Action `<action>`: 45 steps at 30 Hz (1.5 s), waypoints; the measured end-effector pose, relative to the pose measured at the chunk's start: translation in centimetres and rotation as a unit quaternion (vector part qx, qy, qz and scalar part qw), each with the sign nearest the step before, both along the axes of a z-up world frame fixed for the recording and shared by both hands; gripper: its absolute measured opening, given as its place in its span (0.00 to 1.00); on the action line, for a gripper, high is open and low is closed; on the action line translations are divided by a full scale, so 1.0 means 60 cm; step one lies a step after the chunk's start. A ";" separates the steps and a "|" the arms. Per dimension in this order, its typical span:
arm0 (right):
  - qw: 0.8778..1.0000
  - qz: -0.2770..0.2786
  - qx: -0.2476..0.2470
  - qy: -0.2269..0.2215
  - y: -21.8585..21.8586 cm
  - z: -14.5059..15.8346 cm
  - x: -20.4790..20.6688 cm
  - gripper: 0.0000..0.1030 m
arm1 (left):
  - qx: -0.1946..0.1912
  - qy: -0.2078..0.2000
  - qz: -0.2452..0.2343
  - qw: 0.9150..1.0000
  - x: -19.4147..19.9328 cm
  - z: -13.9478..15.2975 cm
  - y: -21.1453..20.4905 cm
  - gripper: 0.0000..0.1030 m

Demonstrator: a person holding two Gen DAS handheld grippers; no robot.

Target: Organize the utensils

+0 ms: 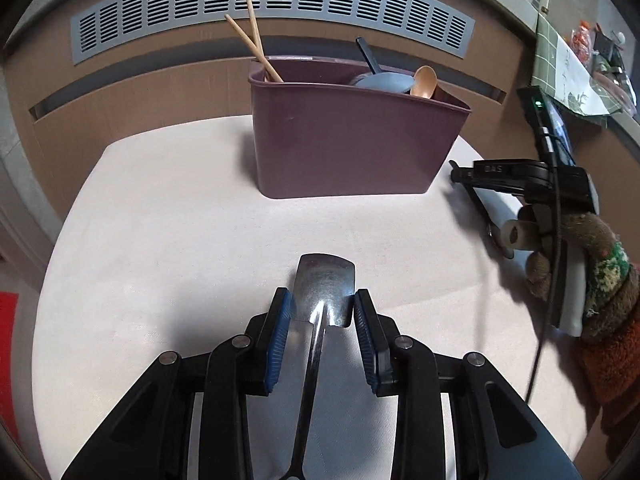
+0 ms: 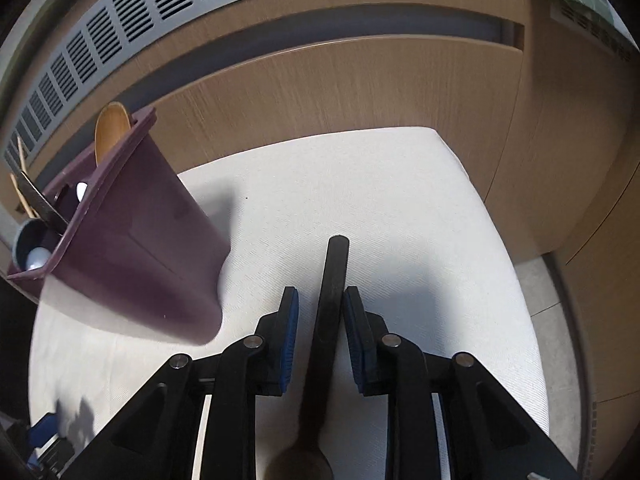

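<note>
A metal spatula [image 1: 326,280] with a flat blade lies between the blue pads of my left gripper [image 1: 322,300], which is shut on the blade's edges; its handle runs back under the camera. A purple bin [image 1: 340,140] stands at the back of the white table [image 1: 180,220], holding chopsticks [image 1: 256,40], a wooden spoon [image 1: 425,82] and a blue ladle [image 1: 382,80]. My right gripper [image 2: 320,296] is open over a dark spoon's handle [image 2: 334,272]; a gap shows beside the left pad. The bin [image 2: 132,260] is on its left. A gloved hand [image 1: 580,264] carries that right gripper [image 1: 456,174].
A wooden panel wall with a grey vent grille [image 1: 272,4] rises just behind the table. The table's right edge [image 2: 500,240] drops to a tiled floor. A shelf with a green cloth [image 1: 560,64] and clutter sits at far right. Something red [image 1: 8,340] lies low left.
</note>
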State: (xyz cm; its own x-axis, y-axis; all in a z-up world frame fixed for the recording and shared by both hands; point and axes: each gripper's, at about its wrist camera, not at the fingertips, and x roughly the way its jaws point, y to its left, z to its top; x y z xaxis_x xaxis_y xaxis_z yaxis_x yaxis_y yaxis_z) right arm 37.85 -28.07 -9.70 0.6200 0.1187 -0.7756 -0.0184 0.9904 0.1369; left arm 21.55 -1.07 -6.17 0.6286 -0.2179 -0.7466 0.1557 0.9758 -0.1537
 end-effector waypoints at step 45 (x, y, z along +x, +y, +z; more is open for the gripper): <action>0.984 0.123 0.006 -0.130 0.012 0.104 -0.254 0.11 | -0.082 -0.019 0.062 0.994 0.032 0.051 0.052 0.13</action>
